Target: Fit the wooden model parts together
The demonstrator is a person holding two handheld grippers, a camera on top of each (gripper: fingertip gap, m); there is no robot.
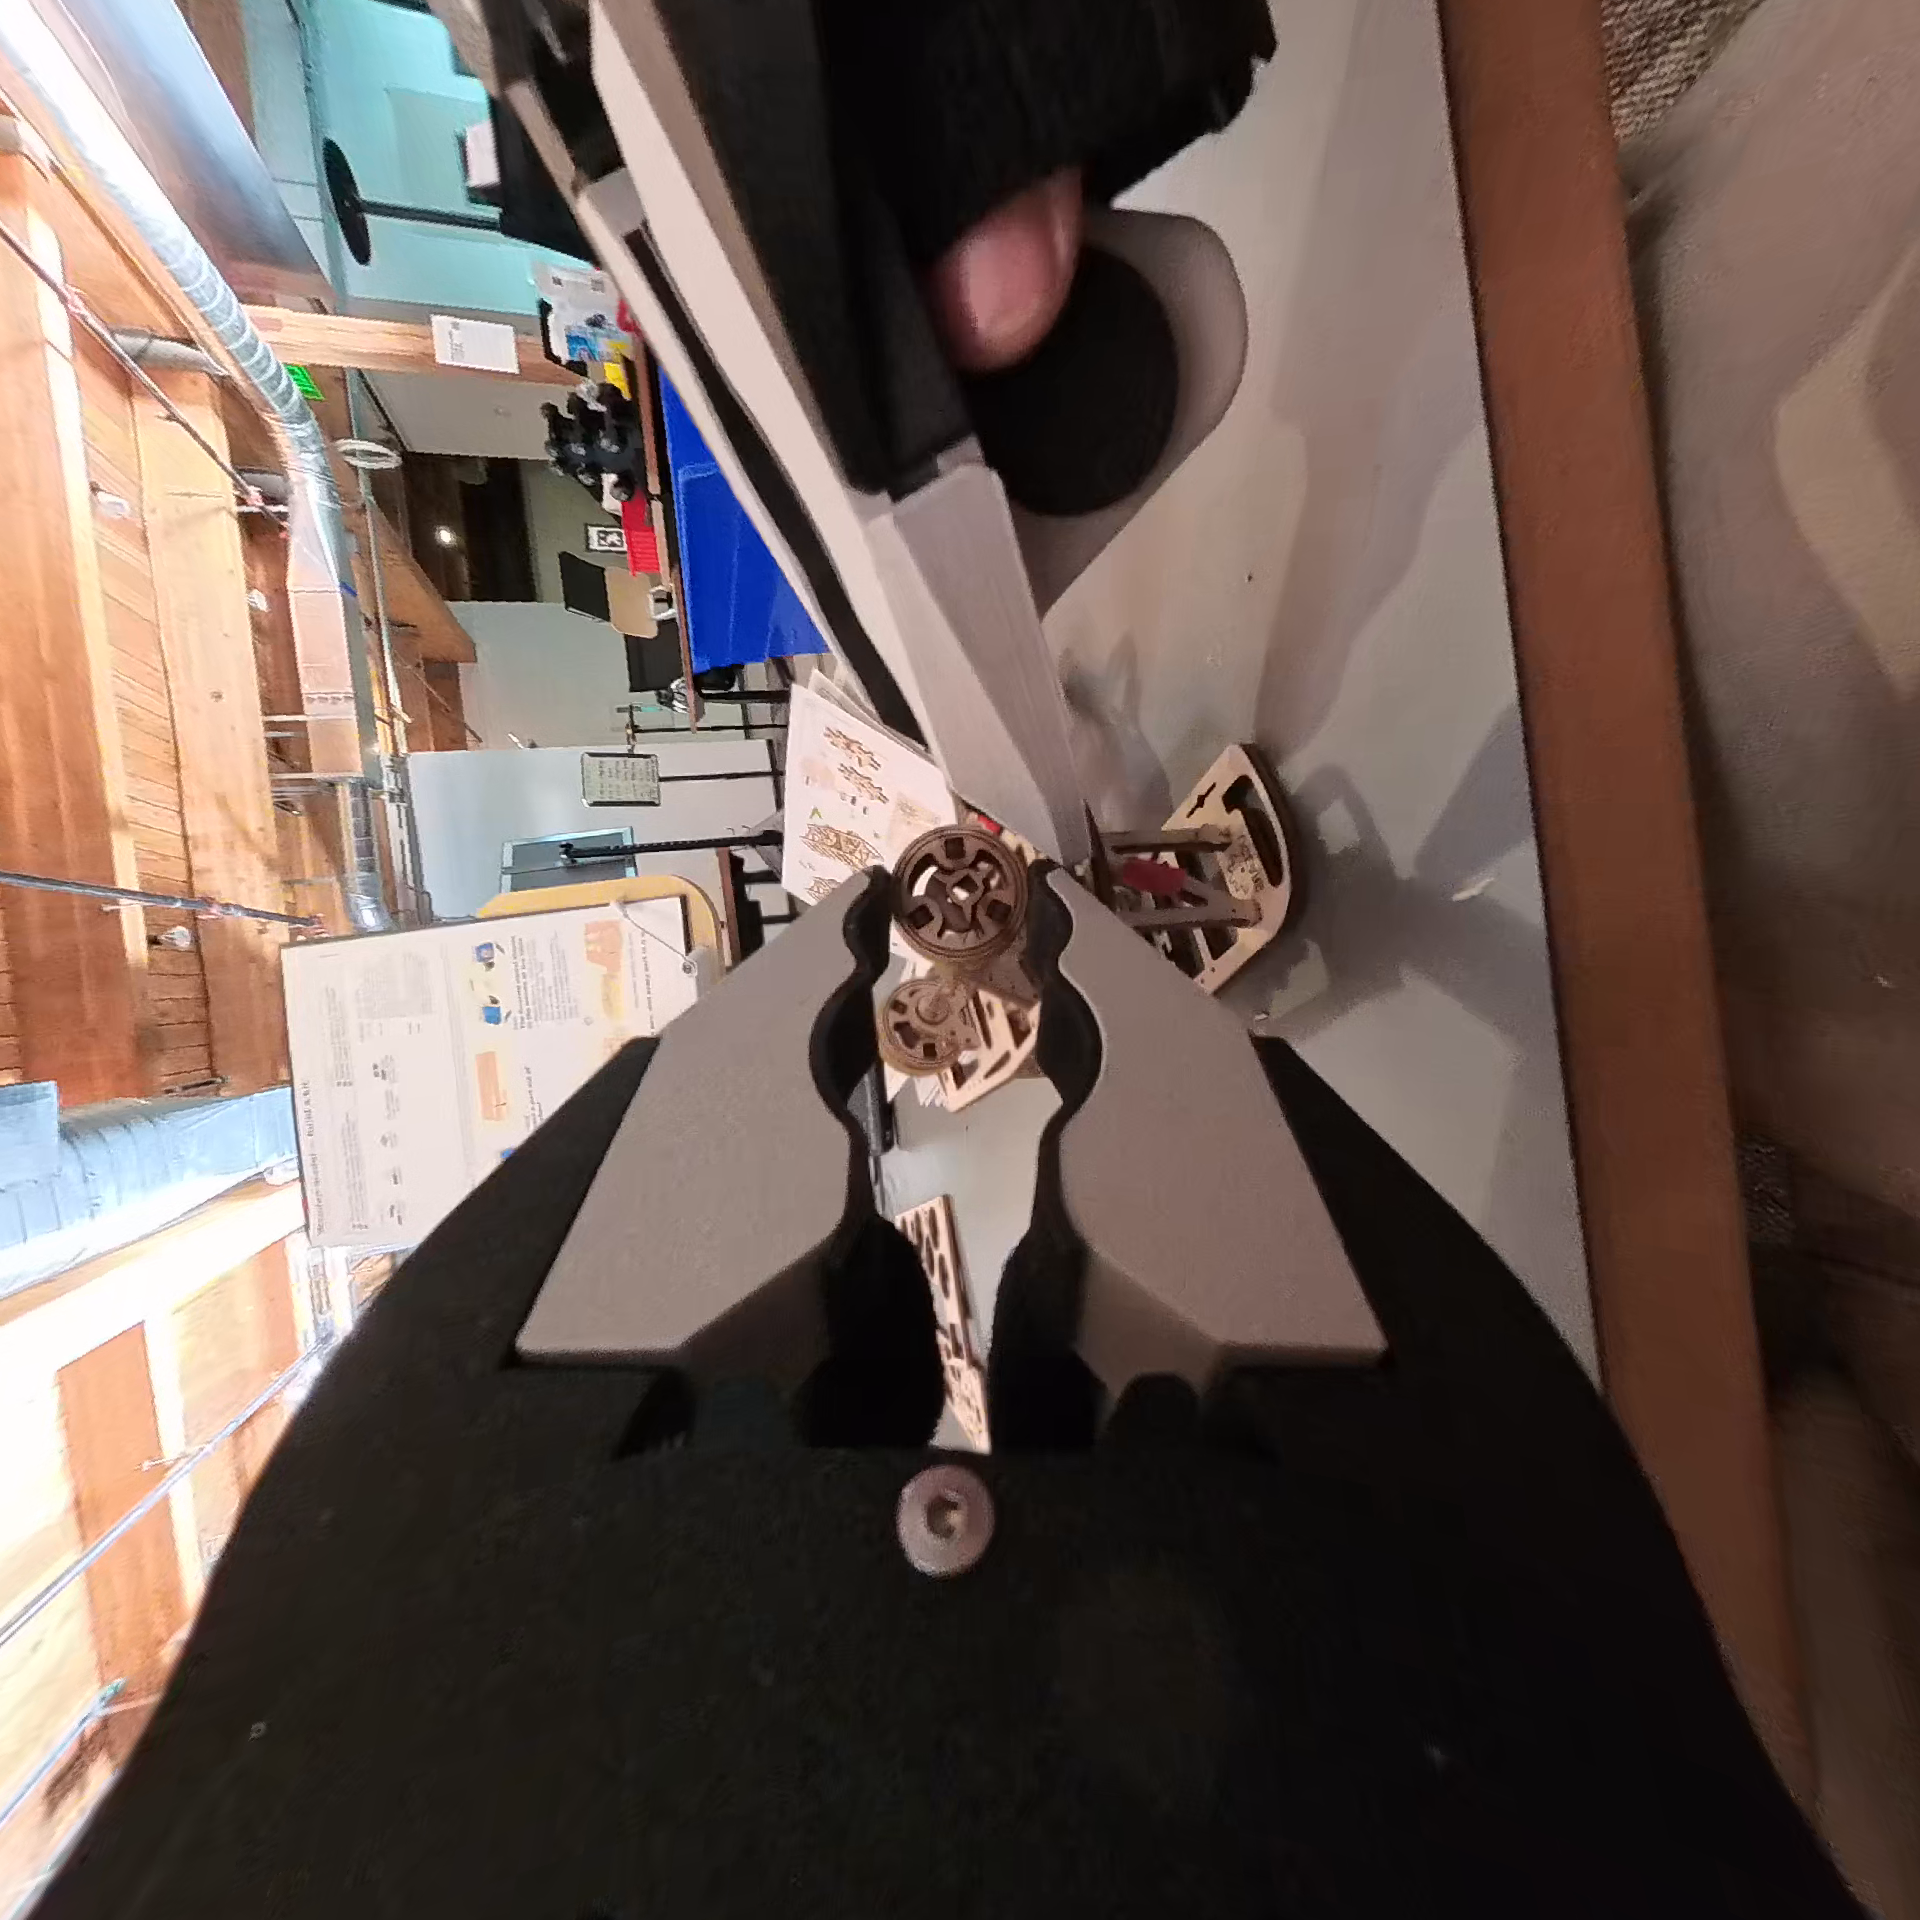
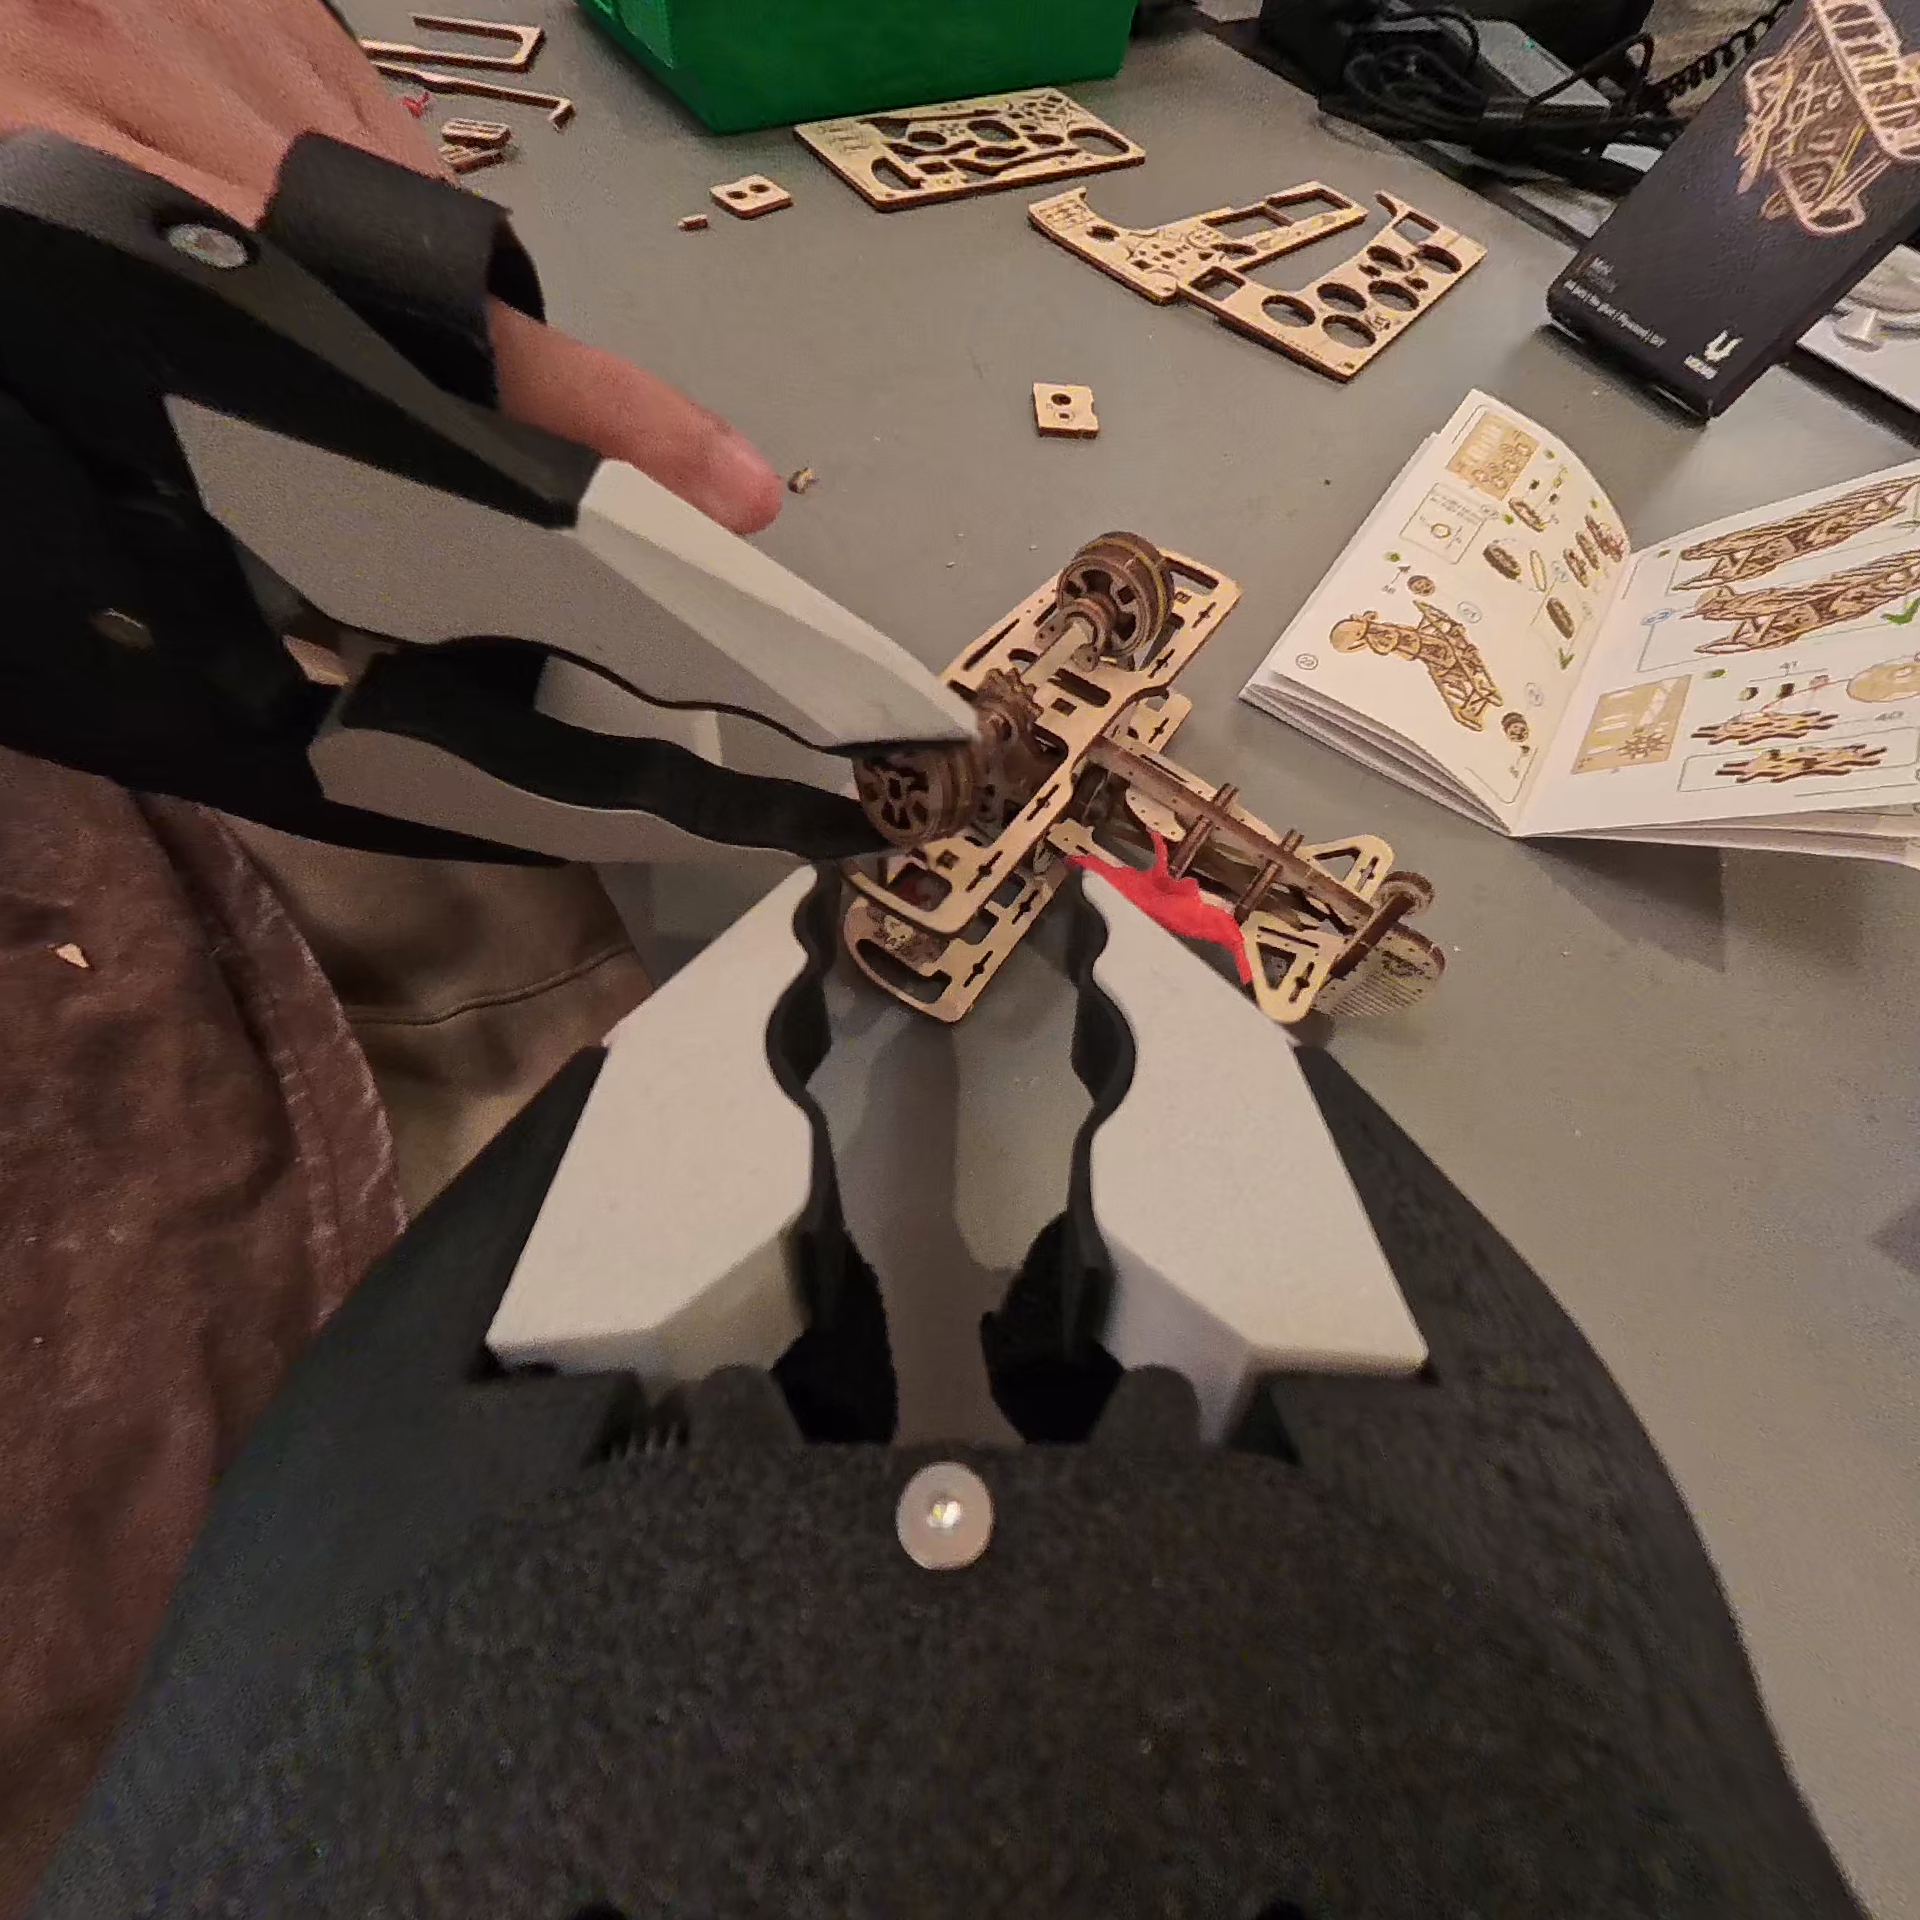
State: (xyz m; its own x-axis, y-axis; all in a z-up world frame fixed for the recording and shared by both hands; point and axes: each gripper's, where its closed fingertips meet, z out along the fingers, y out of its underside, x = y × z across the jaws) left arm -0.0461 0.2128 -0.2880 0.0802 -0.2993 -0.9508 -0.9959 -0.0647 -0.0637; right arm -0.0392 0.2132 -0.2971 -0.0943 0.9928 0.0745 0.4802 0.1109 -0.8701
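Note:
A wooden model plane (image 2: pixel 1195 821) lies on its side on the grey table (image 2: pixel 914 353), tail to the right, with a red scrap (image 2: pixel 1174 894) by its body. My left gripper (image 1: pixel 966 883) is shut on one dark wheel (image 1: pixel 961 899) of its axle. The second wheel (image 1: pixel 920 1029) sits farther along the axle. In the right wrist view the left gripper (image 2: pixel 914 790) comes in from the left onto that wheel (image 2: pixel 909 805). My right gripper (image 2: pixel 948 894) stands partly closed with the plane's stacked wings (image 2: pixel 935 935) filling the gap between its tips. It also shows in the left wrist view (image 1: pixel 1065 831).
An open instruction booklet (image 2: pixel 1558 675) lies at the right. Punched-out part sheets (image 2: pixel 966 145) (image 2: pixel 1299 270), small loose wooden pieces (image 2: pixel 1065 408), a green box (image 2: pixel 852 52) and a black carton (image 2: pixel 1745 208) sit farther back. A person's lap (image 2: pixel 156 1143) is at the left table edge. Left and right tips are no more than a few centimetres apart.

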